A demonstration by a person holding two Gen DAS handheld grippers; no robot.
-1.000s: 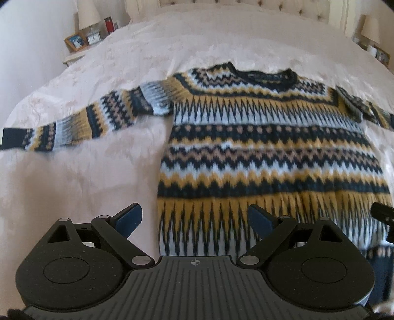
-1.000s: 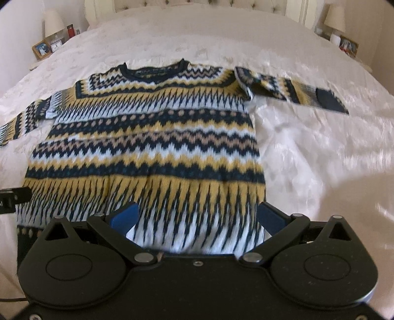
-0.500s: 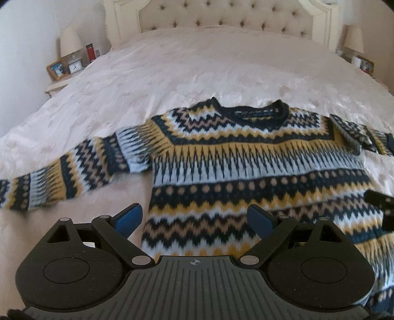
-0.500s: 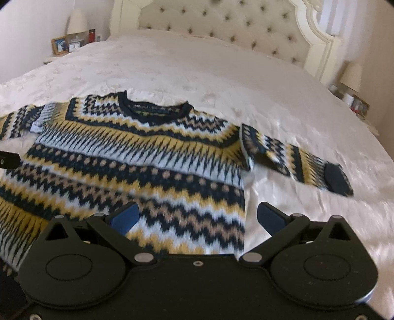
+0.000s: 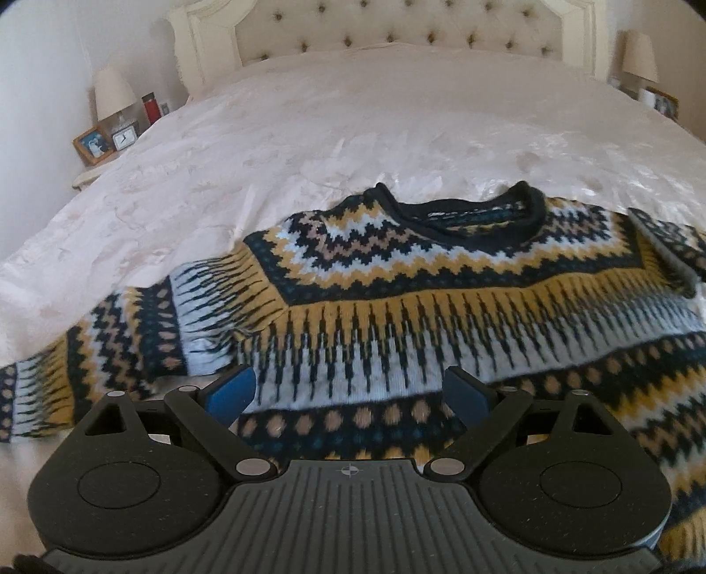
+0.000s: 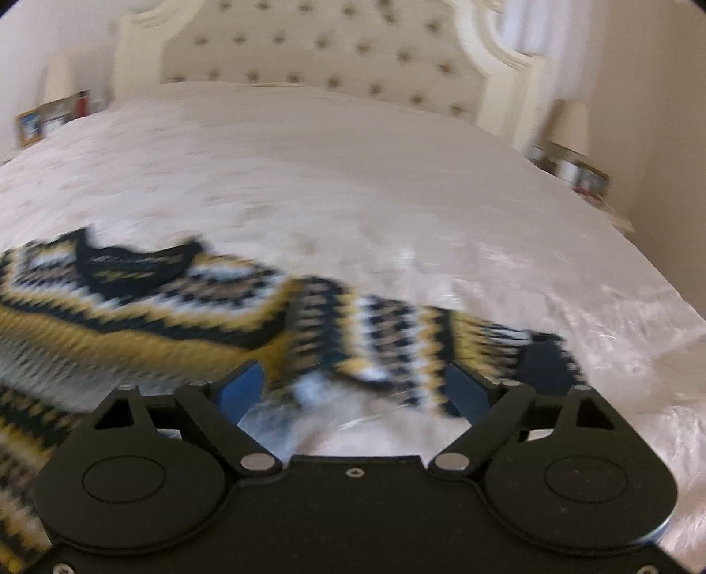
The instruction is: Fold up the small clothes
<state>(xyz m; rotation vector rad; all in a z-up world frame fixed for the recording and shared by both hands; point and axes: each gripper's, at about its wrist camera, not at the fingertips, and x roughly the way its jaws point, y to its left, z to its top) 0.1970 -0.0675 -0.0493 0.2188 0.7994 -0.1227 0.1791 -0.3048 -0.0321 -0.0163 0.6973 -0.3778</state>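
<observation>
The left gripper (image 5: pixel 351 390), black with blue pads, hangs over the chest of the one patterned knit sweater (image 5: pixel 441 282) in navy, mustard, tan and pale blue; its jaws stand wide apart with nothing clamped. The right gripper (image 6: pixel 353 388) hovers over the sweater's right sleeve (image 6: pixel 419 349) near the shoulder; its jaws are closing, the sleeve lies in the gap between them, and the pads do not press on it. The sweater lies flat, face up, across the near part of the cream quilted bed (image 5: pixel 353 132), neckline toward the tufted cream headboard (image 5: pixel 397 26), both sleeves spread toward the bed's side edges.

A second ago both grippers hovered at the hem; they have since travelled up the body, the left to chest height, the right out over the sleeve.

Two lamps flank the bed, one each side; the left bedside stand carries a framed photo (image 5: pixel 92 143), a small clock and a red bottle. The right wrist view is smeared with motion, so the sleeve's pattern and cuff are indistinct. The hem is cut off below both views.
</observation>
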